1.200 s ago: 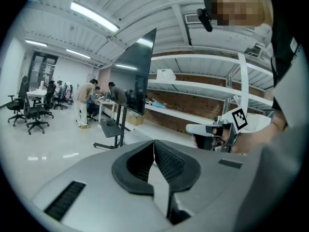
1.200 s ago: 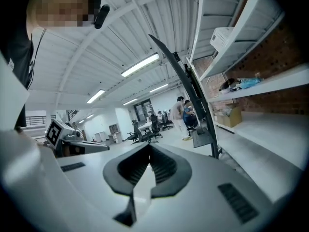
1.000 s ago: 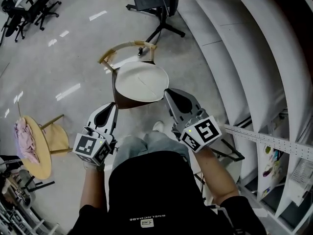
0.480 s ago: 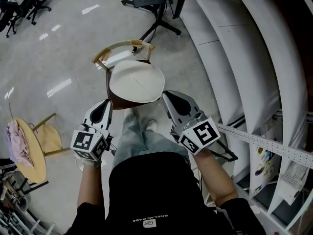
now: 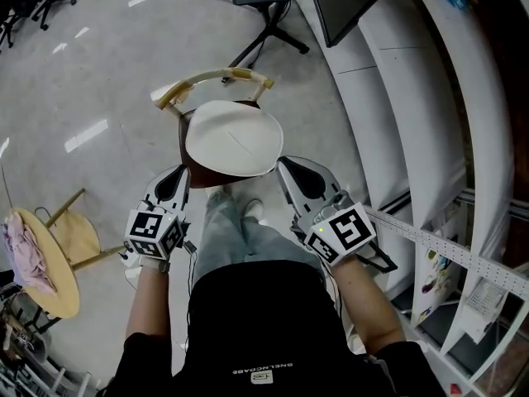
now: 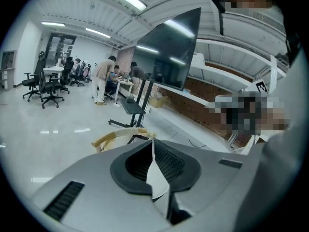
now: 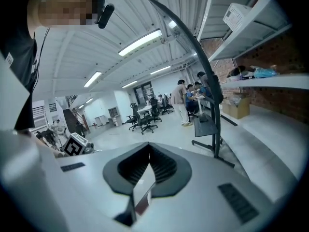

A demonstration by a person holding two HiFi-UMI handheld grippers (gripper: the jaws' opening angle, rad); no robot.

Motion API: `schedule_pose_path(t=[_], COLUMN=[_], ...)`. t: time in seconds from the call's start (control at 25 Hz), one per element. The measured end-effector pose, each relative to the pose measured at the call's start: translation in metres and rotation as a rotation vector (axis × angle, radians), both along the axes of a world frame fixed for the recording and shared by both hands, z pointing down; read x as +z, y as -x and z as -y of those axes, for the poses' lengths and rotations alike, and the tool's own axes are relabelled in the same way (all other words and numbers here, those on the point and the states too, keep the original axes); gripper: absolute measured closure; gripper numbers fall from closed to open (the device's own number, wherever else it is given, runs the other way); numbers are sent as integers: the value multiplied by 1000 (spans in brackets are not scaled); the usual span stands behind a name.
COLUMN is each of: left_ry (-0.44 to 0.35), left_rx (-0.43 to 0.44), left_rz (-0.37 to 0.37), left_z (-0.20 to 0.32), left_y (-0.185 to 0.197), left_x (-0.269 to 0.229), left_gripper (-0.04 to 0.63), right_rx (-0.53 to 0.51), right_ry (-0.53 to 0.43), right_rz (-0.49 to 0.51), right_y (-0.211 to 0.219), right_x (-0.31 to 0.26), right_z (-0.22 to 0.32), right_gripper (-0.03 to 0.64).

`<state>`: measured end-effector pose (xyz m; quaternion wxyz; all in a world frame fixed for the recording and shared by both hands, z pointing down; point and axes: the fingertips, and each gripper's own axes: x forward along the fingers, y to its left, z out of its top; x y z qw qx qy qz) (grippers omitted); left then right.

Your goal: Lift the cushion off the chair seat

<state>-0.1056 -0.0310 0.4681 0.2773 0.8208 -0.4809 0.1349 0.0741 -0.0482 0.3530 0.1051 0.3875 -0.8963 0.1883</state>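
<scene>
Cushion (image 5: 231,139): white, round, on chair (image 5: 219,78) seat.
Left gripper (image 5: 176,180): closed, empty, lower left of cushion.
Right gripper (image 5: 291,168): closed, empty, lower right of cushion.

wooden chair (image 5: 216,78) on grey floor (image 5: 99,73) bears white cushion (image 5: 231,139).

There is one round cream cushion (image 5: 231,139) and one dark-seated wooden chair with a pale curved backrest (image 5: 216,79). Grey plastic grippers number two: the left gripper (image 5: 177,177) and the right gripper (image 5: 291,167). There is also one pale round wooden chair (image 5: 62,267), one pink cloth (image 5: 23,251) and one black screen (image 5: 355,2).
</scene>
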Motion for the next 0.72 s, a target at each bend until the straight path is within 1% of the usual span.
schedule_pose_path(t=[0.16, 0.28, 0.52, 0.72], left_ry=[42, 83, 178, 242], left_rx=[-11, -19, -43, -59], left_rz=[-37, -36, -39, -20], left_z=[14, 24, 34, 42], left_y=[14, 21, 35, 47], left_x=[33, 63, 124, 177], left_gripper=[580, 577, 490, 448], right_rx=[-6, -10, -17, -20], right_ry=[29, 53, 104, 154], right_rz=[-32, -54, -91, -123], right_y=[11, 17, 26, 30], right_x=[11, 23, 53, 83], right_z=[13, 22, 33, 39], right_gripper=[607, 607, 607, 607])
